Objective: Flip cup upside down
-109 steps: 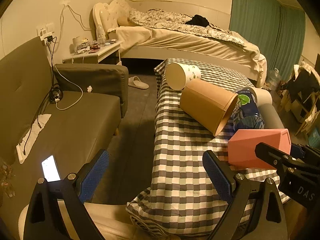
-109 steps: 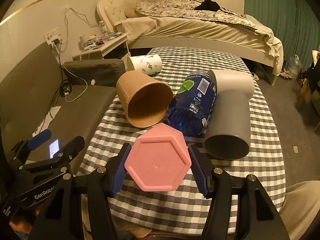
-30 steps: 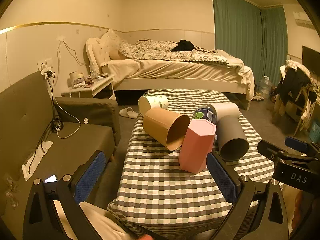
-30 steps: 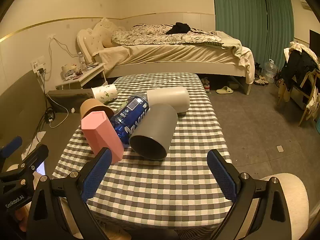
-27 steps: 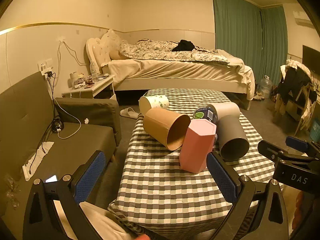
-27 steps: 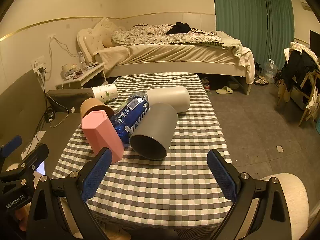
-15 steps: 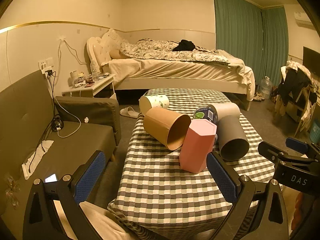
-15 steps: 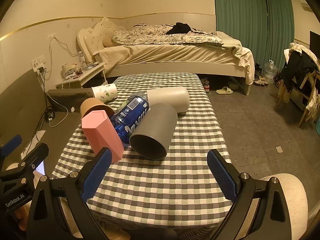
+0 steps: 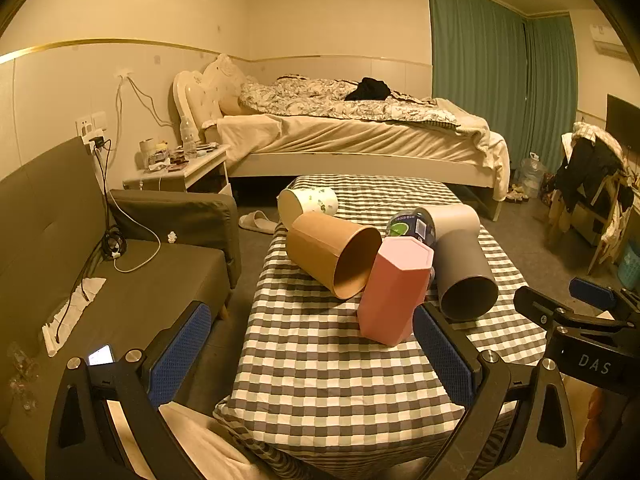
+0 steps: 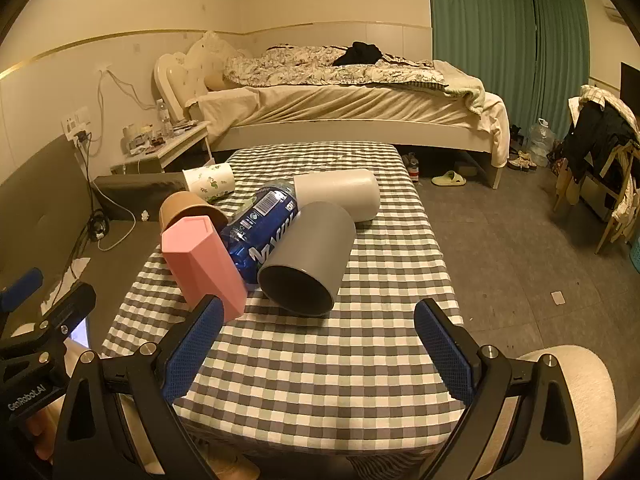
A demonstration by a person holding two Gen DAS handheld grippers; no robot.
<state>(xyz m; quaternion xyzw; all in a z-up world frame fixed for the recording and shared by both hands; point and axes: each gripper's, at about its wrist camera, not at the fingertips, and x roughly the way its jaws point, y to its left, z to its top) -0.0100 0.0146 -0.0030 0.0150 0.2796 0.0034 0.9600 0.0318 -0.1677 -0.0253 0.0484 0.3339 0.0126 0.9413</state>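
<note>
A pink hexagonal cup (image 9: 394,290) stands upside down on the checkered table (image 9: 320,360), leaning slightly, closed base up; it also shows in the right wrist view (image 10: 204,262). My left gripper (image 9: 308,356) is open and empty, held back near the table's front edge. My right gripper (image 10: 316,344) is open and empty, also back from the cups. The right gripper's body (image 9: 576,336) shows at the right of the left wrist view.
A brown cup (image 9: 334,254), a grey cup (image 10: 308,260), a white cup (image 10: 338,194), a floral cup (image 10: 210,178) and a blue bottle (image 10: 260,228) lie on their sides behind the pink cup. A sofa (image 9: 80,264) stands left, a bed (image 9: 352,136) beyond.
3.6 s ago my right gripper held the pink cup on its side; now the cup stands upside down on the table and both grippers have pulled back. Nothing moved in the last second.
</note>
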